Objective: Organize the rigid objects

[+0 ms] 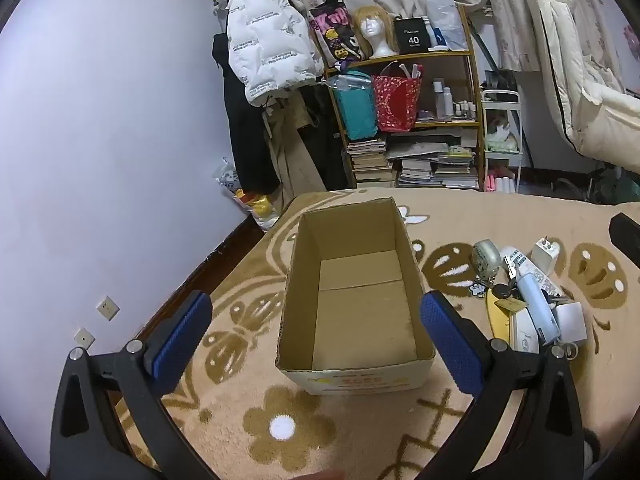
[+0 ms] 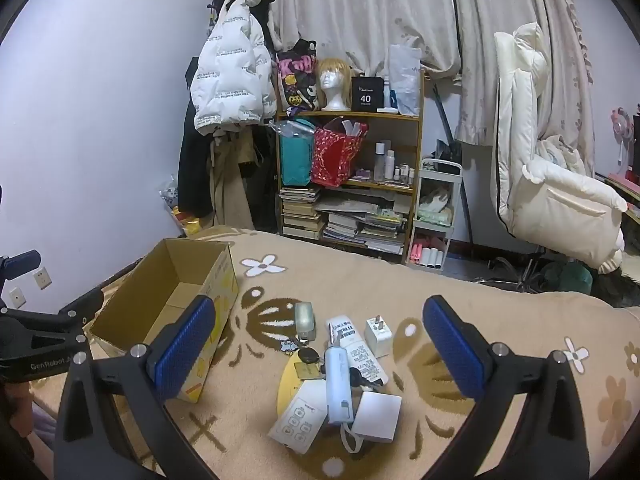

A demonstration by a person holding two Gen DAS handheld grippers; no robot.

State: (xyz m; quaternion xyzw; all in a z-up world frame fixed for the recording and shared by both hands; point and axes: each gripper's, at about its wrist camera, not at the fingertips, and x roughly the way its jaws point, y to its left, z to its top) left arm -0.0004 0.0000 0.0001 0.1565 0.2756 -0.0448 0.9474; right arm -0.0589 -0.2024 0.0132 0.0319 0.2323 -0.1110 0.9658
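Nearest the left wrist camera, the left gripper [image 1: 316, 344] is spread wide, its blue pads on either side of an open cardboard box [image 1: 354, 292] and holding nothing; whether the pads touch the box walls cannot be told. The box stands upright on a beige blanket [image 1: 280, 428] with brown flower and butterfly patterns, and nothing shows on its brown floor. In the right wrist view the right gripper [image 2: 320, 352] is likewise spread wide and pinches nothing, hovering over a small pile of rigid objects lying on the blanket just right of the box. In that pile a pale blue cylinder [image 2: 338, 384] lies on top, touching a white tube with printed text [image 2: 358, 350]; a flat white square box [image 2: 378, 414] sits just beside its near end, a white card with icons [image 2: 298, 422] lies to its left over a yellow disc [image 2: 286, 384], a white wall charger [image 2: 378, 334] sits farther back, and a silver-green tape measure [image 2: 305, 320] lies toward the box. Beyond the blanket stands a wooden shelf [image 2: 348, 114] with books, bags and a wig head [image 2: 334, 80], with a white puffer jacket [image 2: 230, 76] hanging to its left and curtains [image 2: 360, 4] behind.
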